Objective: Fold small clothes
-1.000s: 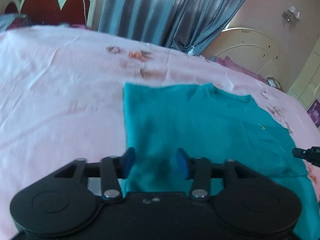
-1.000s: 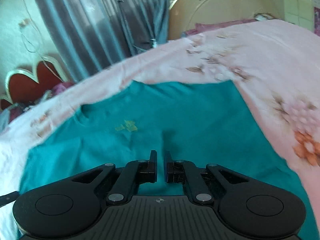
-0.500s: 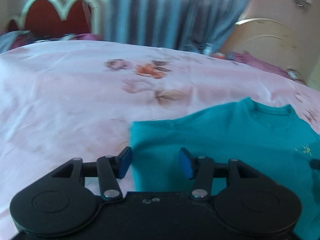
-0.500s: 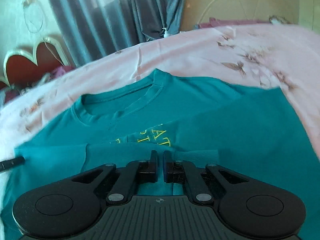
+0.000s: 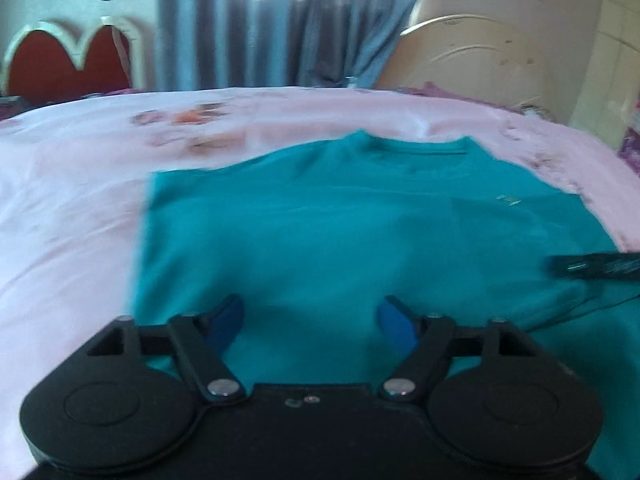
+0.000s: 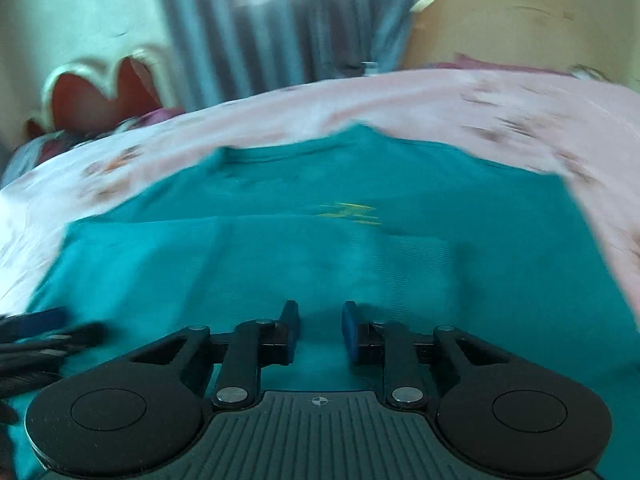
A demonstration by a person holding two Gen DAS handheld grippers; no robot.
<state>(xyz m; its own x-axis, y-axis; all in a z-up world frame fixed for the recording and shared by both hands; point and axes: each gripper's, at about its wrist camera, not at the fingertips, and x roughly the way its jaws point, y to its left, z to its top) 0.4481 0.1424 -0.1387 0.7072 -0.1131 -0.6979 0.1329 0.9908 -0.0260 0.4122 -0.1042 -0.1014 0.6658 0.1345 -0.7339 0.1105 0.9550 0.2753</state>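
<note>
We are holding our left gripper over the teal shirt, and its jaws are opening wide with nothing pinched in them. The shirt is lying flat on the pink bed sheet. Our right gripper is opening its jaws too, gripping nothing, just above the shirt.

Left gripper pitched downward, jaws wide and opening, nothing pinched; right gripper at three o'clock, opening narrowly.
</note>
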